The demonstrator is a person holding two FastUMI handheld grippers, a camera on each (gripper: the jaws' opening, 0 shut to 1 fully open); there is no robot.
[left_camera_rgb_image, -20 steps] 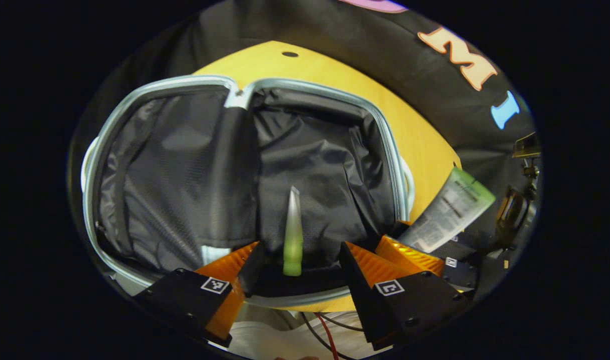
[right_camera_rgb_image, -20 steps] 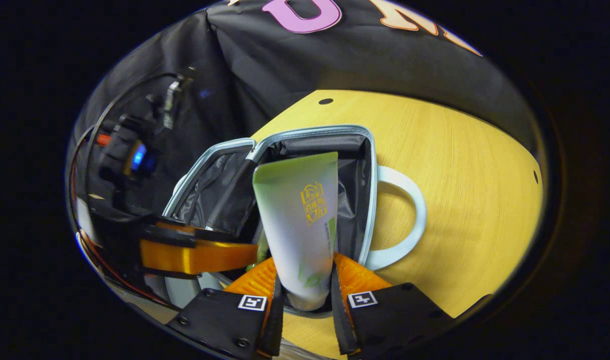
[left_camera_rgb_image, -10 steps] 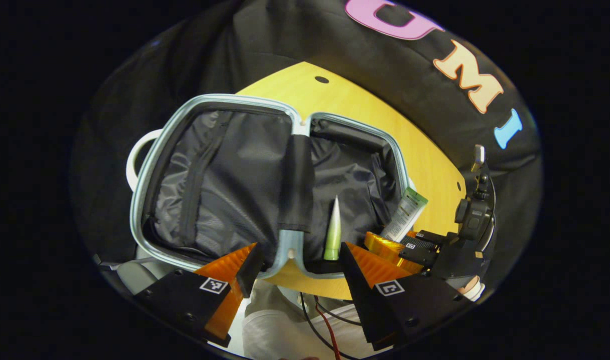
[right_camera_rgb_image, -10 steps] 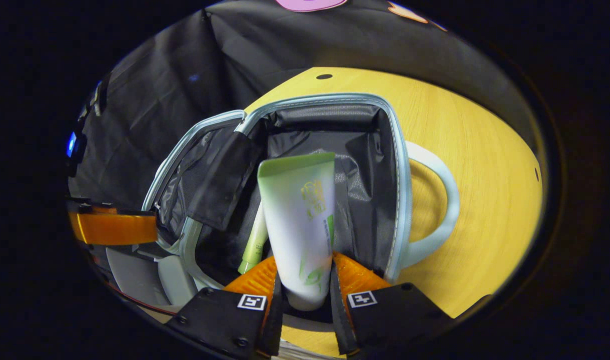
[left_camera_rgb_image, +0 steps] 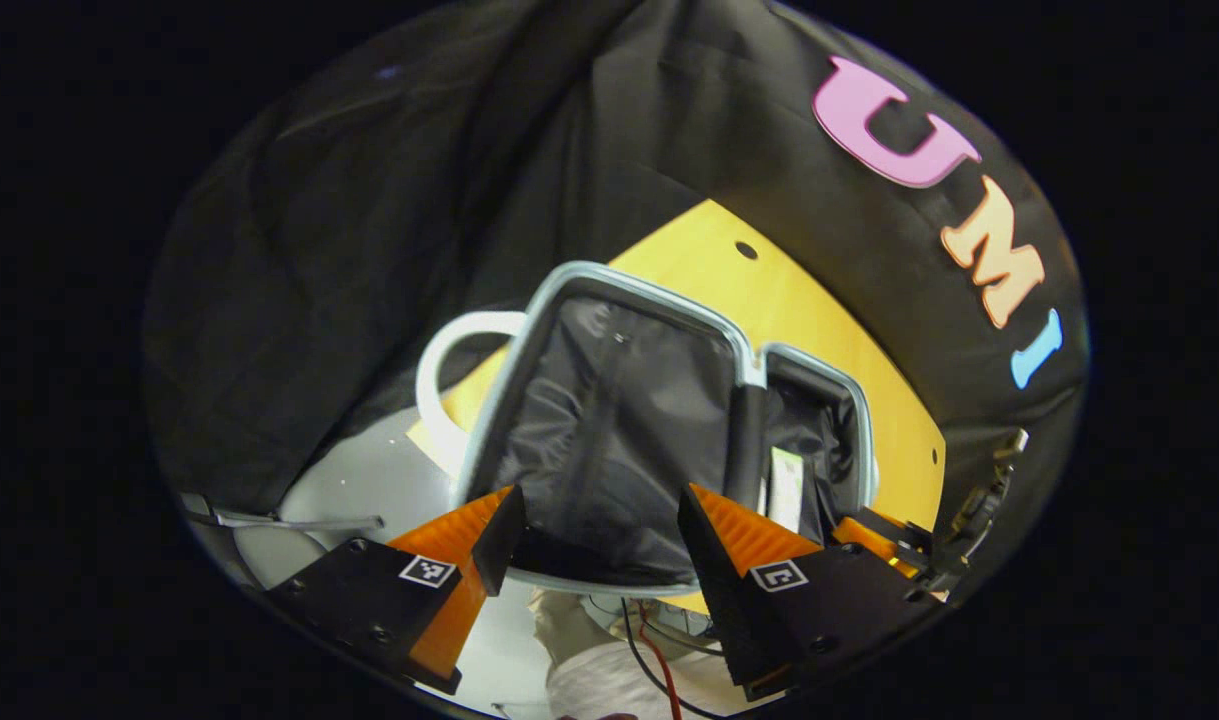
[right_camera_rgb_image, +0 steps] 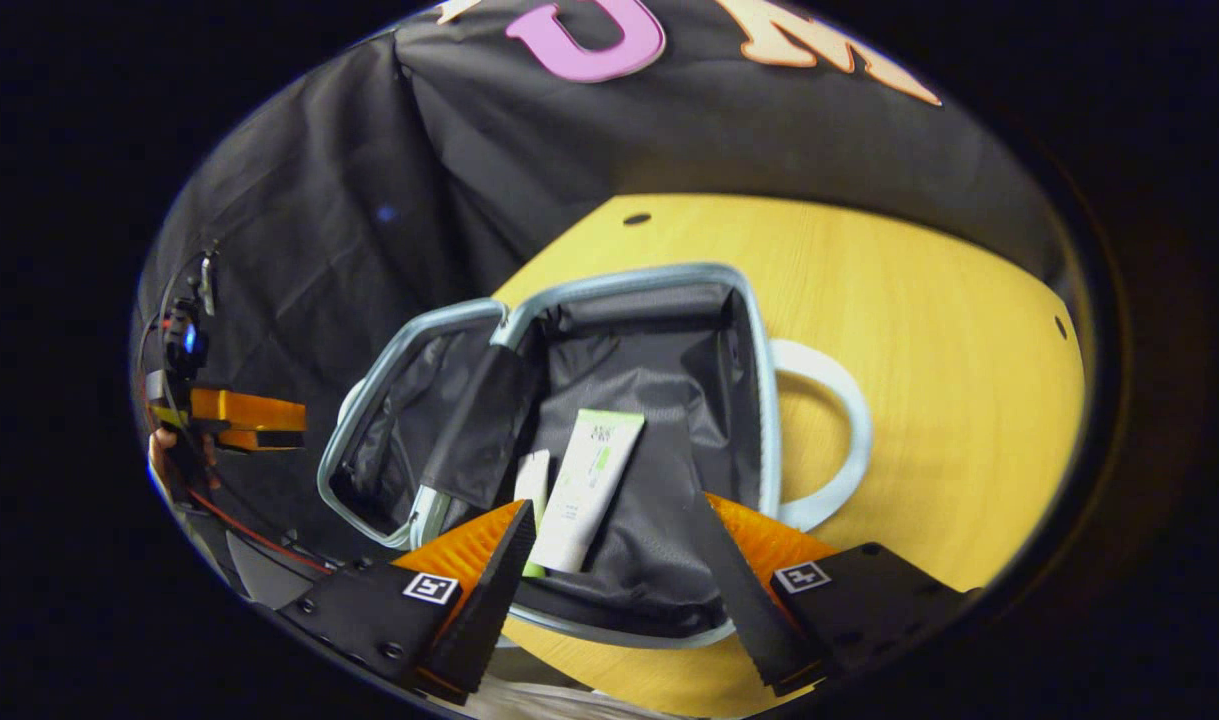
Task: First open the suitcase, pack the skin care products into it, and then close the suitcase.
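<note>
The bigger tube [right_camera_rgb_image: 589,480] is being seen lying flat on the dark lining, in the right half of the suitcase [right_camera_rgb_image: 759,400], in the right gripper view. Its long side is running from the near edge of the suitcase toward the far edge, leaning a little to the right. Its flat sealed end is pointing away, and its cap end is pointing toward the right gripper [right_camera_rgb_image: 614,585]. A thinner tube [right_camera_rgb_image: 532,495] is lying just beside it on the left, along nearly the same line. It is judged that both are being laid flat so the lid can shut over them without bumping.

The suitcase is lying wide open on the yellow worktop [right_camera_rgb_image: 929,330], with its two halves side by side and a dark flap [right_camera_rgb_image: 484,425] between them. Its white handle [right_camera_rgb_image: 834,440] is sticking out to the right.

The right gripper is being held open above the near edge of the suitcase, with nothing between its fingers. The left gripper [left_camera_rgb_image: 594,540] is also being held open and empty, over the near edge of the other half. In that view the bigger tube [left_camera_rgb_image: 786,488] is showing in the far half, and the second handle [left_camera_rgb_image: 439,385] is hanging past the worktop's edge. The packing looks done, and the closing is judged to be next.
</note>
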